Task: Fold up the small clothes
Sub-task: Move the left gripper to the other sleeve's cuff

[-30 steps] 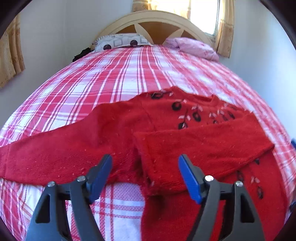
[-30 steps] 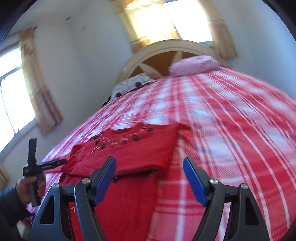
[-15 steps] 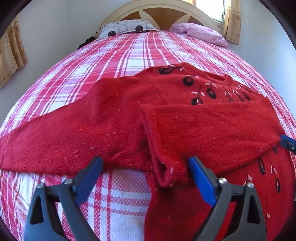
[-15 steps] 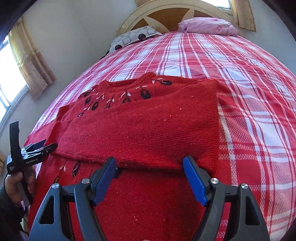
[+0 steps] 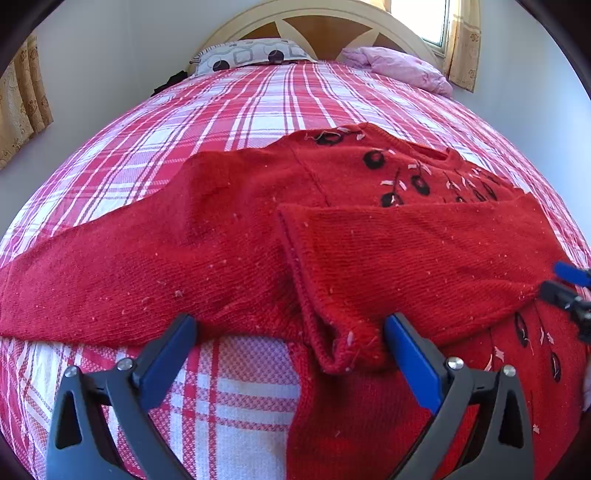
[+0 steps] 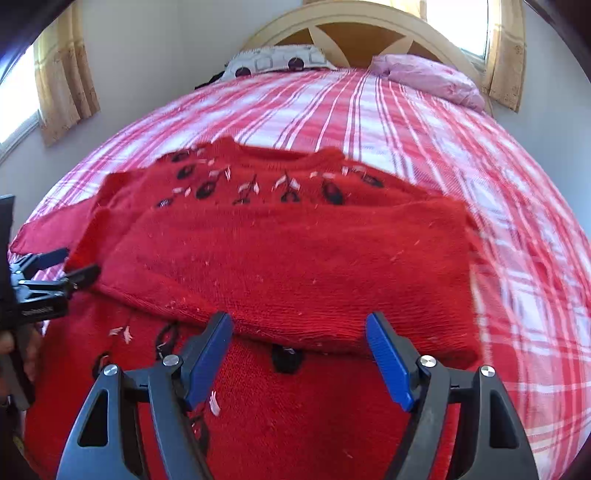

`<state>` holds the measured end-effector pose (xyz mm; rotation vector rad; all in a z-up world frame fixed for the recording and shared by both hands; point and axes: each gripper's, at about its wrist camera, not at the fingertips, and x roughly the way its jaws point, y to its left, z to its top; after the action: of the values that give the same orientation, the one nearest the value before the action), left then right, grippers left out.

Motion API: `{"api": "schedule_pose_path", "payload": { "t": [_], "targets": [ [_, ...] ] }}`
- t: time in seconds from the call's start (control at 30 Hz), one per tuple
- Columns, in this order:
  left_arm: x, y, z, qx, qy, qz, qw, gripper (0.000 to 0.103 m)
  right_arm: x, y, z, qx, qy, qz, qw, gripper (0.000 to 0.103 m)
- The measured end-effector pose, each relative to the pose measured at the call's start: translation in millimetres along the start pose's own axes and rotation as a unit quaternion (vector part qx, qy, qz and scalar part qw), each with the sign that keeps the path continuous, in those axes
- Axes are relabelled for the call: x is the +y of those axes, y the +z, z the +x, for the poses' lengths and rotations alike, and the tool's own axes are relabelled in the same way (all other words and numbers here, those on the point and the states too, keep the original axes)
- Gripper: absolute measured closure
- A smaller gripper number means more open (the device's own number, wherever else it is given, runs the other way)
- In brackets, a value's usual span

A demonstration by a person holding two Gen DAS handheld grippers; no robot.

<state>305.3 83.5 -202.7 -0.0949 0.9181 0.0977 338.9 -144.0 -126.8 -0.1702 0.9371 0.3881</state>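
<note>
A red knit sweater (image 5: 229, 251) with black and white flower trim lies flat on the plaid bed (image 5: 240, 398). One sleeve (image 5: 424, 258) is folded across the chest, and its cuff (image 5: 340, 350) lies between the fingers of my left gripper (image 5: 290, 320). That gripper's jaws are opening, with the cuff beside the right pad and not pinched. The other sleeve (image 5: 85, 291) stretches out to the left. My right gripper (image 6: 298, 317) hovers open over the lower edge of the folded sleeve (image 6: 295, 266), gripping nothing. The left gripper (image 6: 55, 266) also shows at the left edge of the right wrist view.
A patterned pillow (image 5: 251, 55) and a pink pillow (image 5: 402, 70) lie against the cream headboard (image 5: 321, 22). Curtains (image 5: 22, 107) hang on both sides, with walls close around the bed. A hand (image 6: 9, 347) holds the left gripper's handle.
The left jaws have spread wider and that gripper has sunk closer to the cuff. The right gripper has swung from the bare sheet over onto the sweater and dipped lower.
</note>
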Motion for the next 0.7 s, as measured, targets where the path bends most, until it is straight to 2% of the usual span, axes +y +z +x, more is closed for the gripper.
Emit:
{"api": "schedule_pose_path", "payload": {
  "t": [0.13,0.27,0.37,0.5,0.6,0.63,0.7],
  "targets": [
    [1,0,0,0.0,-0.002,-0.001,1.0,0.0,0,-2,0,0.0,-0.002,0.0,1.0,0.027],
    [1,-1,0,0.0,-0.005,-0.003,1.0,0.0,13,0,-12,0.003,-0.033,-0.002,0.999,0.027],
    [1,-1,0,0.0,-0.005,-0.003,1.0,0.0,32,4,-26,-0.023,0.006,-0.001,1.0,0.027],
    [2,-1,-1,-0.002,-0.008,-0.005,1.0,0.0,72,8,-26,-0.059,0.021,-0.048,0.997,0.027],
    [5,-2,-2,-0.004,-0.016,-0.011,0.9998,0.0,80,7,-3,-0.042,0.063,-0.031,0.997,0.027],
    [5,-2,-2,-0.005,-0.016,-0.011,0.9998,0.0,83,6,11,-0.01,0.06,-0.029,0.998,0.027],
    [3,-1,-3,-0.003,-0.014,-0.009,0.9999,0.0,89,5,16,-0.004,0.047,-0.04,0.998,0.027]
  ]
}}
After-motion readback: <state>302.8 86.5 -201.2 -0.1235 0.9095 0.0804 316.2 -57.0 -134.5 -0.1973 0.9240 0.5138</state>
